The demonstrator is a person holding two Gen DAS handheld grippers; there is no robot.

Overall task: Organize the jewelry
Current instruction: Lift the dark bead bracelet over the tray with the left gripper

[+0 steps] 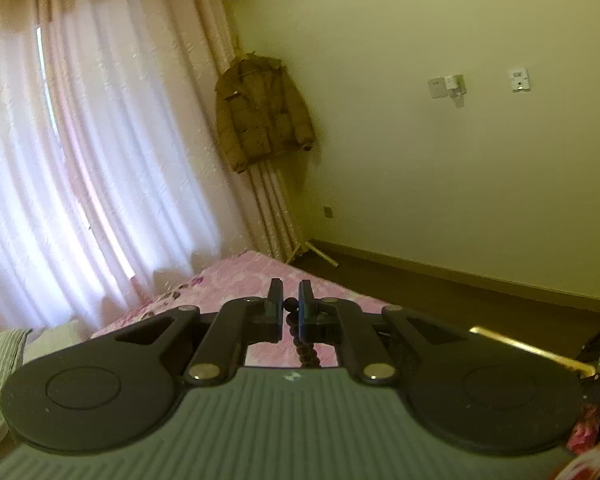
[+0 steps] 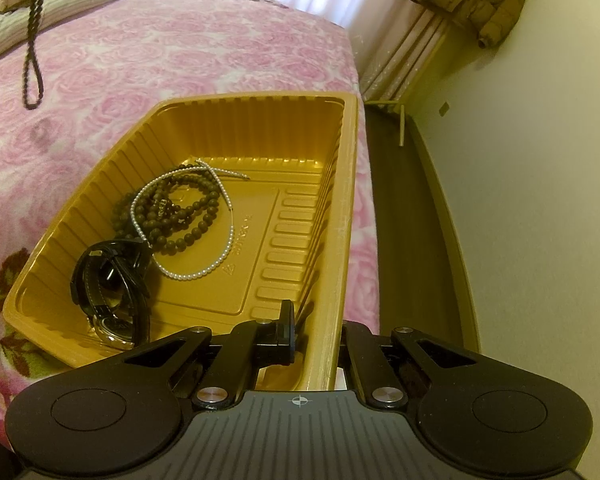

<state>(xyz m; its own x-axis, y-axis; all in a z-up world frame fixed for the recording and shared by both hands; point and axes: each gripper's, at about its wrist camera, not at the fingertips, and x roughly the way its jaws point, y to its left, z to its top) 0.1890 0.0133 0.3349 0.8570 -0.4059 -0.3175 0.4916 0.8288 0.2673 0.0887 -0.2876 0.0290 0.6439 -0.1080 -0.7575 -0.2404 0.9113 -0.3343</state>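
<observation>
**Above the bed, far left of the tray: dark strand to be carried right and down**

Above the far left part of the pink bedspread (image 2: pixel 188 44), I hold a dark bead strand (image 2: pixel 34 36) in the left gripper (image 1: pixel 290 304). In the left wrist view its fingers stand nearly together with a dark bead between them and the strand running down below, so I judge the grip closed on the strand. In the right wrist view the same strand hangs as a long narrow loop, its long axis close to vertical, its lowest point over the bedspread and well apart from the gold tray (image 2: pixel 350 200).

The right gripper (image 2: pixel 316 328) straddles the tray's right rim at its near corner. One finger stands inside the wall; the other is hidden behind the rim. I judge the fingers clamped on the rim, steadying the tray, though actual contact is not visible.

Contents of the tray, all in its left half:
- a dark bead necklace (image 2: pixel 188 212), bunched toward the far side;
- a pearl strand (image 2: pixel 220 256), draped across it;
- a black wristwatch (image 2: pixel 108 292), at the near left corner.

The right half of the tray floor is bare.

The relation that governs the next move: the tray lies right of and nearer than the hanging loop, and lower. I judge that the left gripper must travel right and toward me until the loop's foot is over the bare floor, then descend. The loop may swing and catch the far left rim.
</observation>
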